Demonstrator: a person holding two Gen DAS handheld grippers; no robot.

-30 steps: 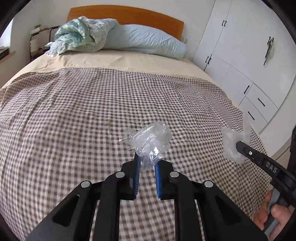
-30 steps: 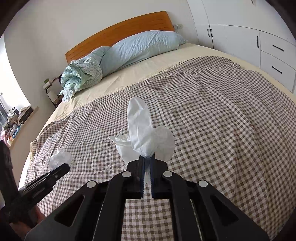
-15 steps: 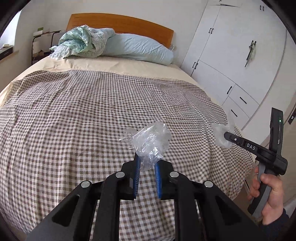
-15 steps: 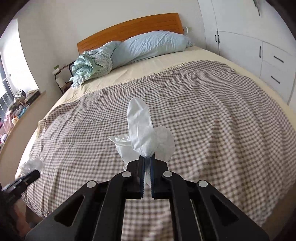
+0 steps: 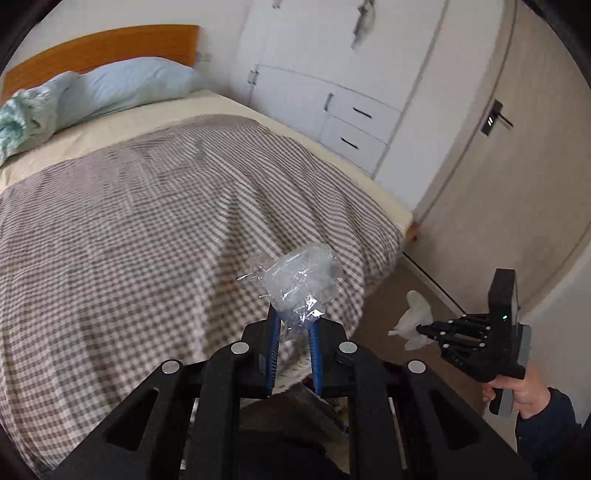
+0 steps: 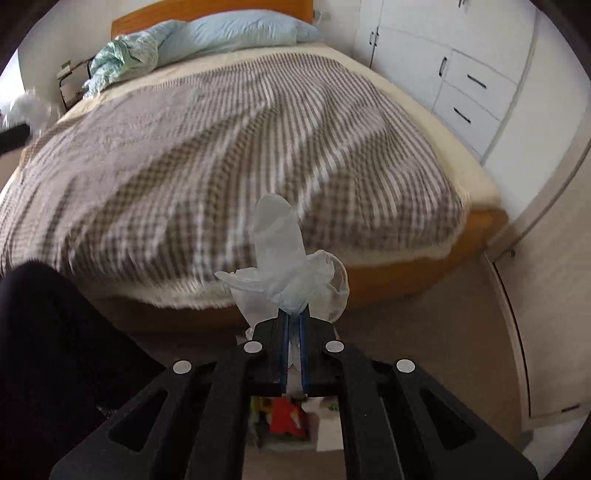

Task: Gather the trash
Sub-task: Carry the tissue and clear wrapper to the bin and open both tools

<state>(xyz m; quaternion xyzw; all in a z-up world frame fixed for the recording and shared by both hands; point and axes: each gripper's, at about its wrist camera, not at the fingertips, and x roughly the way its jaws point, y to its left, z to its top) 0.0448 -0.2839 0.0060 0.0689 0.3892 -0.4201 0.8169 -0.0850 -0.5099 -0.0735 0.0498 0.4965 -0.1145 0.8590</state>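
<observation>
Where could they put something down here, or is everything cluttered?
The checked blanket is bare from the foot of the bed up to the cream sheet. The floor strip between bed frame and wall also looks bare. It is crowded at the headboard, with the blue pillow and bunched bedding, and below the right gripper, where colourful items sit.

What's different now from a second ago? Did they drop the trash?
No. Both hand-held grippers swung away from over the bed toward its foot, so floor now shows below. The left hand-held gripper still pinches the clear plastic wrapper; the right hand-held gripper still clamps the white glove.
</observation>
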